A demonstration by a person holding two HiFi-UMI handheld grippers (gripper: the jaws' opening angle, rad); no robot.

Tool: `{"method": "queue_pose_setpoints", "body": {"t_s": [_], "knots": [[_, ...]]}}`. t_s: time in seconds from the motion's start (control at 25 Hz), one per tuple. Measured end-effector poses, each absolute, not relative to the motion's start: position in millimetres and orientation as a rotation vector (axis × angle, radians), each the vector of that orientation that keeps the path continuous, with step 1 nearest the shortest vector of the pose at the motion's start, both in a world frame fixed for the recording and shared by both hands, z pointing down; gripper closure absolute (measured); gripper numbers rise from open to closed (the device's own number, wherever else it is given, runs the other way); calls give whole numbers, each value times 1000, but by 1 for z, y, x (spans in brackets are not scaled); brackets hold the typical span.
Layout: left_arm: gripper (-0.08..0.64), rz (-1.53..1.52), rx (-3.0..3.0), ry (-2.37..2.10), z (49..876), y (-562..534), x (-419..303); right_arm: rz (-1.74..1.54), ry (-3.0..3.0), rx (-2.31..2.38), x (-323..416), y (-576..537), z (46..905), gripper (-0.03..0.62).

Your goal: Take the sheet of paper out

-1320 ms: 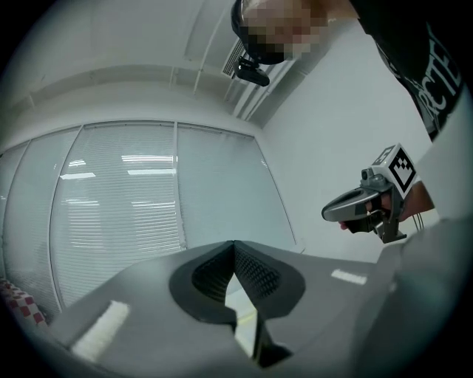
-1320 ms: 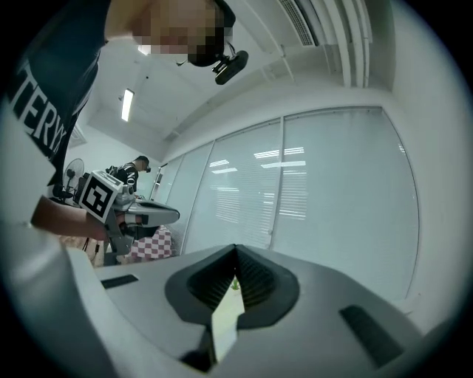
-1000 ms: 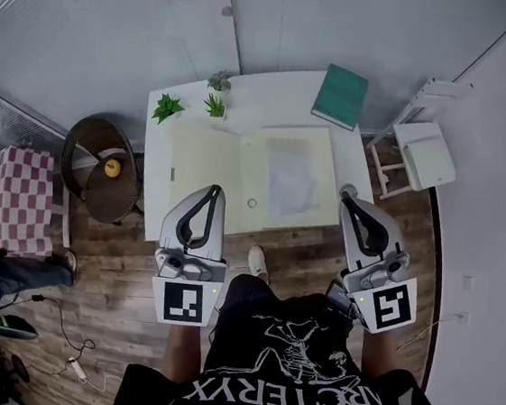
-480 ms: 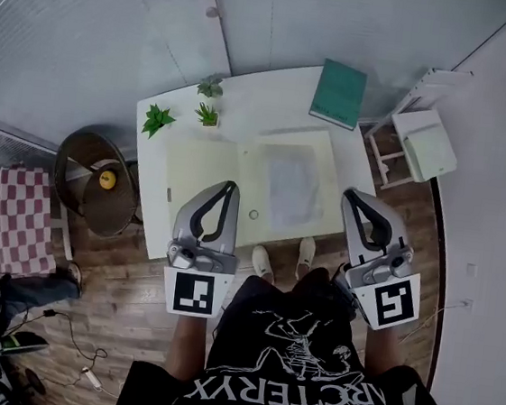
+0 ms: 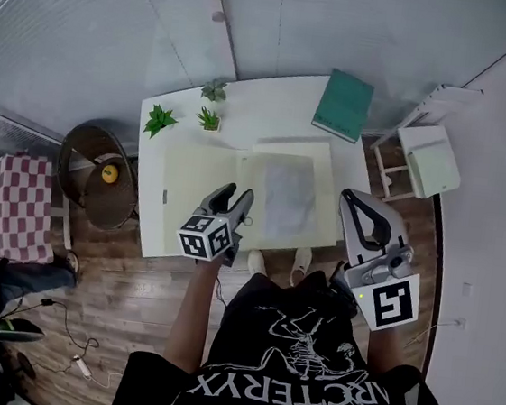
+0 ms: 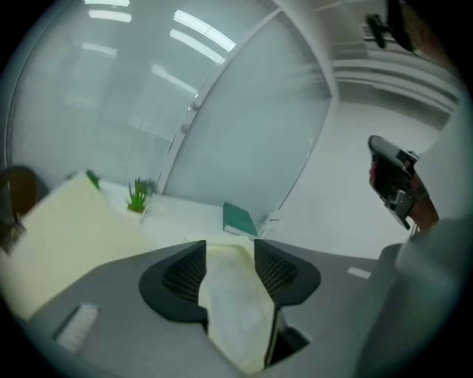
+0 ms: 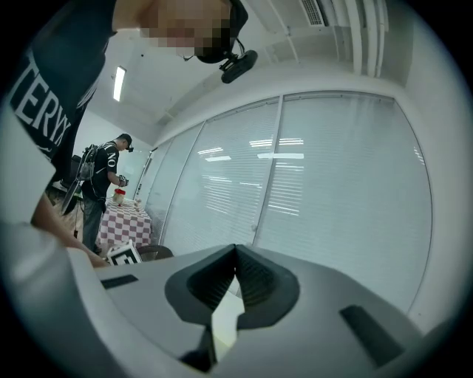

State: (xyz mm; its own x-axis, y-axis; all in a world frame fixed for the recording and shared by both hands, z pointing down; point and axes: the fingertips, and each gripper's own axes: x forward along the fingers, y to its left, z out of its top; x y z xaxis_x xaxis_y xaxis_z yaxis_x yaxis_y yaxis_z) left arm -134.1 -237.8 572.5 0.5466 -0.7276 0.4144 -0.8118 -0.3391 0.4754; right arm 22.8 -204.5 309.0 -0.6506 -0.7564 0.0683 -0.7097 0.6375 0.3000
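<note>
An open cream folder (image 5: 201, 168) lies on the white table (image 5: 265, 99). A pale, crinkled sheet of paper (image 5: 289, 185) rests on its right half. My left gripper (image 5: 236, 199) hangs low over the folder's front edge, near the fold, tilted down. Its jaws are opening and hold nothing. In the left gripper view (image 6: 230, 249) the paper (image 6: 233, 303) shows through the gap. My right gripper (image 5: 355, 202) stays at the table's front right corner, held level and shut, with its tips meeting in the right gripper view (image 7: 236, 249).
A green book (image 5: 343, 105) lies at the table's far right, and small potted plants (image 5: 160, 121) stand at the far left. A round wicker chair (image 5: 100, 173) is left of the table and a white stool (image 5: 426, 158) is to its right. A person (image 7: 103, 192) stands by a checkered table (image 5: 7, 205).
My left gripper has dropped toward the table, rolled over and moved in over the folder's front edge, and its jaws have gone from shut to parted. The right gripper has only drifted a little.
</note>
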Motion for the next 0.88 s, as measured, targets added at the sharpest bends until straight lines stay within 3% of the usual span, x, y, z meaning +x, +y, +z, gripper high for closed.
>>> {"method": "queue_pose_setpoints", "body": {"t_s": [0.08,0.24,0.68,0.76,0.84,0.88], "knots": [[320,172,1990,-1113,626,-244,-129,-367,-2651,1235,38,-208,310,580],[282,129,1782,-915,696,-258,-110,-354,-2604,1314,73,-216,310,580],[310,17,1638,-706,742,-270,-47,-329,-2515,1406,125,-213,316,580],[373,58,1654,-721,746,-272,-37,-326,-2511,1404,127,-212,318,580],[542,101,1661,-776,749,-273,-37,-326,-2513,1400,127,-211,317,580],[548,111,1665,-797,749,-272,-39,-327,-2516,1397,127,-211,316,580]]}}
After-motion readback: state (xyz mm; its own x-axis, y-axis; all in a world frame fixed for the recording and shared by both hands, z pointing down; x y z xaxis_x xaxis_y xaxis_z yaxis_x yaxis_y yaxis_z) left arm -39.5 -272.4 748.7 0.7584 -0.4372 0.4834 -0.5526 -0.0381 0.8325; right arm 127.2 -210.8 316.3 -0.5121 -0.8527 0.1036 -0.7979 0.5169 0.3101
